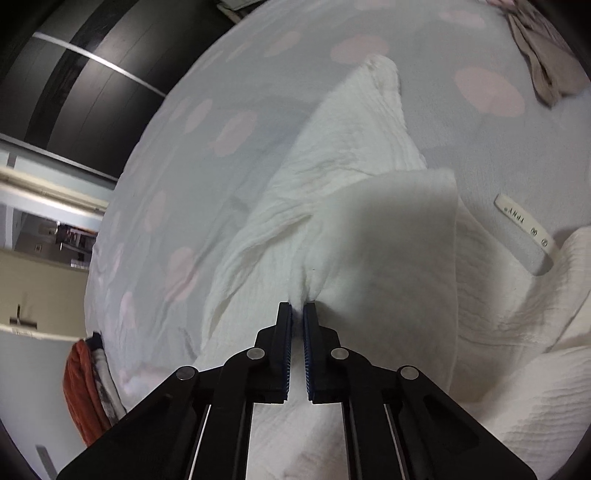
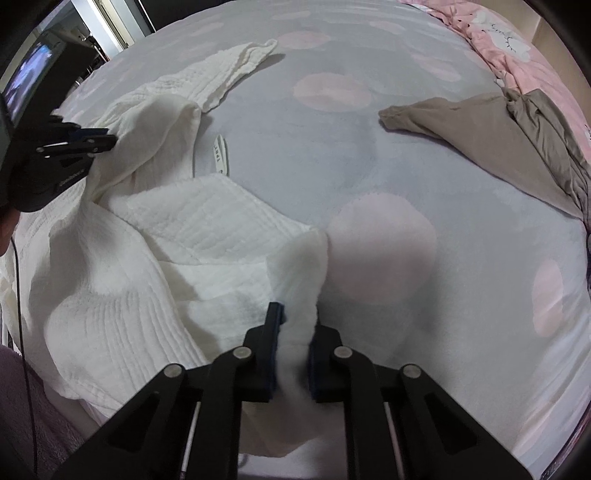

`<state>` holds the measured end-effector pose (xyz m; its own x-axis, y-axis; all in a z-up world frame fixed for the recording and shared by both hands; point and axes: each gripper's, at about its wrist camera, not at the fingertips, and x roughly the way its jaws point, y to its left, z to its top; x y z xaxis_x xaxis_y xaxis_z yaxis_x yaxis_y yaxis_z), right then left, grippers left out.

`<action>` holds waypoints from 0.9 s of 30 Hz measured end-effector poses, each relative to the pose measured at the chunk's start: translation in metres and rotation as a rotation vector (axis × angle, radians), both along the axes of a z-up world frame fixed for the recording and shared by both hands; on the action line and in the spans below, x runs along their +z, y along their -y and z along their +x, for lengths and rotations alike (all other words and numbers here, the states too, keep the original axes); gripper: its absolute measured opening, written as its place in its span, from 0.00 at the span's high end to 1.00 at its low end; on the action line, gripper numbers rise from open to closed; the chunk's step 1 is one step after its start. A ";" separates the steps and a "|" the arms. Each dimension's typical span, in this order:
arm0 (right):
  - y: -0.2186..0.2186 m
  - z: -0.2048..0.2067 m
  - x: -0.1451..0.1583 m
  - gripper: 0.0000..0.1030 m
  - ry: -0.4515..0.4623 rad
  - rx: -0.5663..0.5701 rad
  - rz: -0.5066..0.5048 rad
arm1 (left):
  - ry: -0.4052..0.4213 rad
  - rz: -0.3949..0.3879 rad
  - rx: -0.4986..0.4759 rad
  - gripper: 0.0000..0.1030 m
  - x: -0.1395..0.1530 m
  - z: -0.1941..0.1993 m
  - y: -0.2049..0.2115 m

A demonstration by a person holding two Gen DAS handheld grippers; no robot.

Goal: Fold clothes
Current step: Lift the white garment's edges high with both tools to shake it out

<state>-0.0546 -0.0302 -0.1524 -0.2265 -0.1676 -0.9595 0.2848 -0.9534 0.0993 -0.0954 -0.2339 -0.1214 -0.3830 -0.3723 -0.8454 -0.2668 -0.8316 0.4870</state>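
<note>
At the far left of the right wrist view the left gripper (image 2: pixel 110 138) pinches a raised fold of the white garment (image 2: pixel 122 295), its jaws drawn almost together on the cloth; its own camera shows the same left gripper (image 1: pixel 297 308) with a tuck of fabric nipped between the blue pads. The white garment lies crumpled over the left and near part of the grey bedcover (image 2: pixel 424 155) with pale pink spots, one sleeve stretched toward the far left. Just right of the raised fold a small white label (image 2: pixel 221 155) lies on the bedcover. In the near middle the right gripper (image 2: pixel 295 321) is clamped narrow on a bunched edge of the same garment. Well apart at the far right lies a beige garment (image 2: pixel 498 140), touching a pink quilt (image 2: pixel 491 33) at the far right edge
</note>
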 end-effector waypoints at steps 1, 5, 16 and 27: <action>-0.001 0.001 0.004 0.91 -0.016 -0.005 0.004 | -0.016 0.012 0.014 0.94 0.009 0.003 0.003; -0.003 0.009 0.028 0.93 -0.091 -0.021 0.026 | -0.081 0.034 0.063 0.94 0.044 0.016 0.015; 0.018 0.013 0.167 0.93 -0.406 0.024 0.128 | -0.334 0.121 0.212 0.95 0.172 0.072 0.065; 0.054 0.041 0.388 0.93 -0.885 0.022 0.244 | -0.765 0.259 0.267 0.95 0.365 0.168 0.085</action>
